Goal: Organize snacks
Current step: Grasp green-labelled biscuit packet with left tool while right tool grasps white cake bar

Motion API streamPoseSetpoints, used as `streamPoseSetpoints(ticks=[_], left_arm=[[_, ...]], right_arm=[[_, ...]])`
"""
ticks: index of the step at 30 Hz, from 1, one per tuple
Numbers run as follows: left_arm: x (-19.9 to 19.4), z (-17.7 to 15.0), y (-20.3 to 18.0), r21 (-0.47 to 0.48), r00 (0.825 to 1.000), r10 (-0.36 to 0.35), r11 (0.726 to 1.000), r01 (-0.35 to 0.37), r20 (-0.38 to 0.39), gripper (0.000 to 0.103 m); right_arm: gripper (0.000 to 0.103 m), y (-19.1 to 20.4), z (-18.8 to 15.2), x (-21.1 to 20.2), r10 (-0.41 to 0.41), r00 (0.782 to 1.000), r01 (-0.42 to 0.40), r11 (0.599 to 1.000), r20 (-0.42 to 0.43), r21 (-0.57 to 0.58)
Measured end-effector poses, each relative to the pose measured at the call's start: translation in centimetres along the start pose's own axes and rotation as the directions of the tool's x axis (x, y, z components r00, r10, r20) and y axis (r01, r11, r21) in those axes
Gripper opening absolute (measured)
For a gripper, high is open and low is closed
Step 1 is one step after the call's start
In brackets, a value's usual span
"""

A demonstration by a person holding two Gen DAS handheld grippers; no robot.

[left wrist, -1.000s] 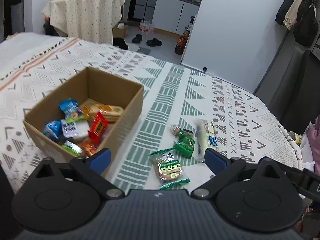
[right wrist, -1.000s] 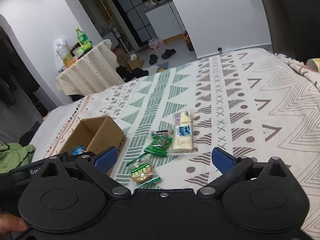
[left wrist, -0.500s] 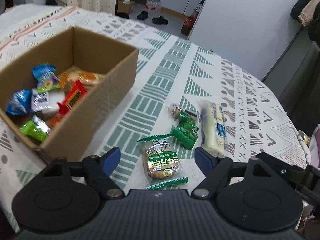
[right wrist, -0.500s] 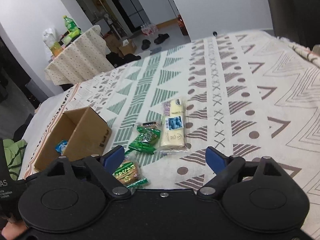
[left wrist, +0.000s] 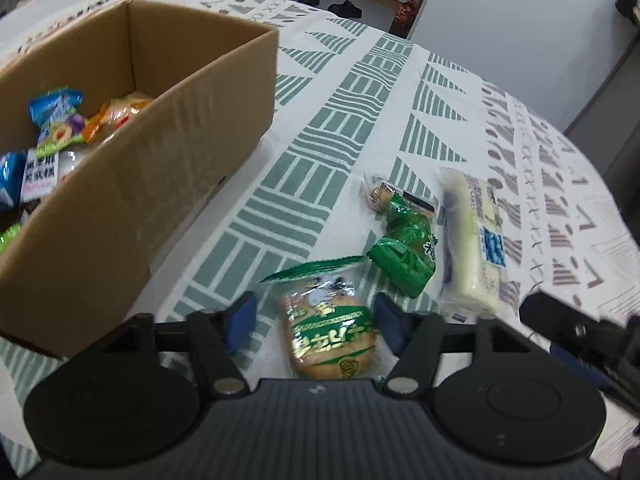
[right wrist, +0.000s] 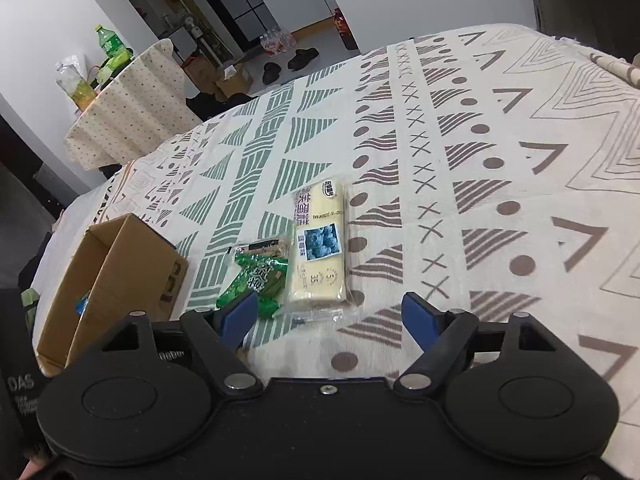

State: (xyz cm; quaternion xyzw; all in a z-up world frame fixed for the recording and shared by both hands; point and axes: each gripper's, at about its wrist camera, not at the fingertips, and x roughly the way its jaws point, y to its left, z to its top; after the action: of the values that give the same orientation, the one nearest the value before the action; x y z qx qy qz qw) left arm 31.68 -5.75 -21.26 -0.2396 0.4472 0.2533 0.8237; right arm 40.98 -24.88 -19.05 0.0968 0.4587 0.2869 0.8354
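While your left gripper (left wrist: 313, 322) is spread wide, the cookie pack (left wrist: 330, 332) lies between its blue fingers (left wrist: 240, 320) on the patterned cloth (left wrist: 332, 120). Just past it sit a green snack pack (left wrist: 404, 256) and a long pale cake bar (left wrist: 474, 240). The cardboard box (left wrist: 132, 184) with snacks inside stands to the left. Your right gripper (right wrist: 330, 320) is spread wide too, holding nothing, near the cake bar's close end.

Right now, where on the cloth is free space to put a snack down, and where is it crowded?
Free: the patterned cloth right of the pale cake bar, and the green-striped strip between the cardboard box and the snacks. Crowded: cracker packet, green packet and bar lie close together.
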Motion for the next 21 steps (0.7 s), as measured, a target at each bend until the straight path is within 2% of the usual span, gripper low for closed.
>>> streamPoseSetpoints(ticks=[3, 9, 21], left_arm=[[-0.1, 0.0, 0.2, -0.013, 1.0, 0.007, 1.0, -0.007, 0.002, 0.045], [-0.2, 0.2, 0.7, -0.019, 1.0, -0.01, 1.0, 0.01, 0.009, 0.045], [-0.3, 0.6, 2.2, -0.042, 0.999, -0.029, 0.999, 0.03, 0.015, 0.045]], right_arm=[[0.077, 0.2, 0.2, 0.6, -0.002, 1.0, 0.002, 1.0, 0.003, -0.009], [0.071, 0.8, 0.6, 2.4, -0.008, 1.0, 0.008, 0.999, -0.007, -0.04], [0.066, 2.1, 0.9, 5.6, -0.069, 0.998, 0.067, 0.989, -0.012, -0.13]])
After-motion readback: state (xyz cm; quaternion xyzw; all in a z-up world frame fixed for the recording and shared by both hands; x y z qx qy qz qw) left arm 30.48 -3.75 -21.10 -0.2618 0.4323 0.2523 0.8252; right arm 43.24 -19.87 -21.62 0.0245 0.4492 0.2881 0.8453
